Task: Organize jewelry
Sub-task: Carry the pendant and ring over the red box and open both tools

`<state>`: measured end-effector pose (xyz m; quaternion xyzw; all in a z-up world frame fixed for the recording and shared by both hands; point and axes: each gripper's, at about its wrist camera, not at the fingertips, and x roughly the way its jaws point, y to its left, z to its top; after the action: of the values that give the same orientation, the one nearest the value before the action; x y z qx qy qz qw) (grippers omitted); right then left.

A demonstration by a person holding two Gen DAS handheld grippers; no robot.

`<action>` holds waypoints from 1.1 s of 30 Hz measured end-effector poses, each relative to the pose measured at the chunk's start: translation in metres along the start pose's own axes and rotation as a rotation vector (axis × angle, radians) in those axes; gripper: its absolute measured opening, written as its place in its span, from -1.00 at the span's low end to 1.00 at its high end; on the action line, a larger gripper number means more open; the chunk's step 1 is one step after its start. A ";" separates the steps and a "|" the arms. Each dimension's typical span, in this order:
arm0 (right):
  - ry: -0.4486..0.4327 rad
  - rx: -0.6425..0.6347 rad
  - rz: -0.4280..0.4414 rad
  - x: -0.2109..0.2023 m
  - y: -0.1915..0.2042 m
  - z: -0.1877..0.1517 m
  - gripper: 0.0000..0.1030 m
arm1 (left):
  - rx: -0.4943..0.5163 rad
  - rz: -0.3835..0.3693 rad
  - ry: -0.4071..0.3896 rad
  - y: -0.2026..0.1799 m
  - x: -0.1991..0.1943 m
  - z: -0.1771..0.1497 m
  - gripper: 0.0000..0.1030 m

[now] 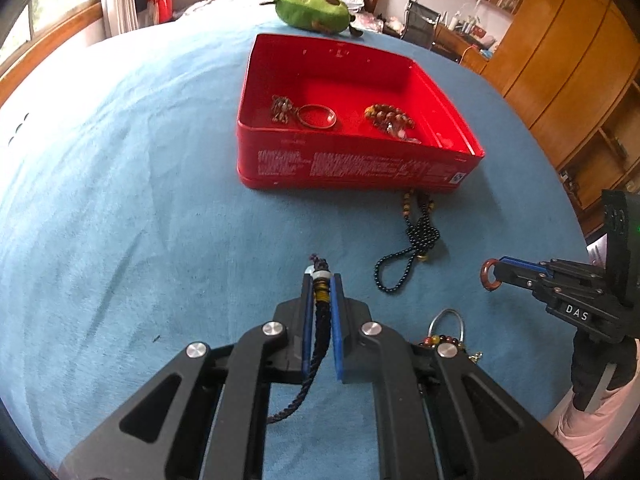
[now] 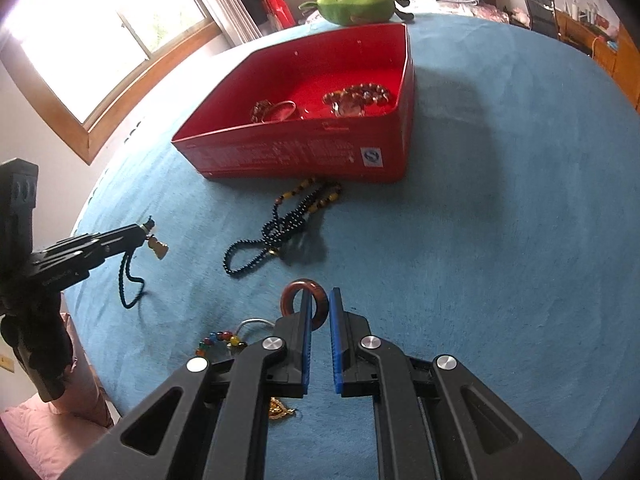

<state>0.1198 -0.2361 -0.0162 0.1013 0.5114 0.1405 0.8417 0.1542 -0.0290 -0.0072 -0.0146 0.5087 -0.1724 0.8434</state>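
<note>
One gold pendant under right tongs, right view only.

A bright red tin with white print sits on a plain blue cloth; far behind lies a green plush; the near ring is reddish-brown.

1 red tin, 1 plush avocado, approx 7 jewelry pcs
</note>
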 end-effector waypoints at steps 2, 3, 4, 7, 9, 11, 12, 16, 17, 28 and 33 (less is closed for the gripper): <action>-0.003 -0.001 -0.002 -0.001 0.000 0.002 -0.84 | -0.004 0.004 -0.001 0.001 0.001 0.001 -0.87; -0.006 -0.002 -0.002 -0.002 0.000 0.004 -0.84 | -0.005 0.006 -0.004 0.001 0.000 0.003 -0.87; -0.009 -0.004 -0.002 -0.004 0.000 0.005 -0.84 | -0.004 0.006 -0.007 0.001 -0.002 0.004 -0.88; -0.028 -0.014 -0.005 -0.011 0.002 0.013 -0.84 | 0.003 0.005 -0.036 0.000 -0.013 0.014 -0.88; -0.046 -0.023 -0.007 -0.019 0.005 0.021 -0.84 | 0.013 0.005 -0.062 -0.004 -0.022 0.023 -0.88; -0.062 -0.030 -0.009 -0.026 0.007 0.029 -0.84 | 0.021 0.000 -0.086 -0.007 -0.032 0.032 -0.88; -0.071 -0.034 -0.009 -0.029 0.009 0.034 -0.84 | 0.025 -0.002 -0.101 -0.009 -0.038 0.038 -0.88; -0.113 -0.054 0.005 -0.045 0.016 0.060 -0.84 | 0.034 -0.014 -0.154 -0.017 -0.058 0.065 -0.88; -0.120 -0.057 0.009 -0.047 0.018 0.067 -0.84 | 0.039 -0.016 -0.165 -0.020 -0.062 0.072 -0.88; -0.110 -0.046 0.007 -0.021 0.017 0.152 -0.84 | 0.032 0.013 -0.190 -0.032 -0.035 0.165 -0.88; -0.073 -0.007 -0.014 0.018 0.001 0.182 -0.84 | 0.015 0.024 -0.125 -0.020 0.024 0.190 -0.88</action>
<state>0.2898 -0.2340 0.0520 0.0995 0.4806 0.1325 0.8612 0.3228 -0.0840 0.0682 -0.0127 0.4538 -0.1650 0.8756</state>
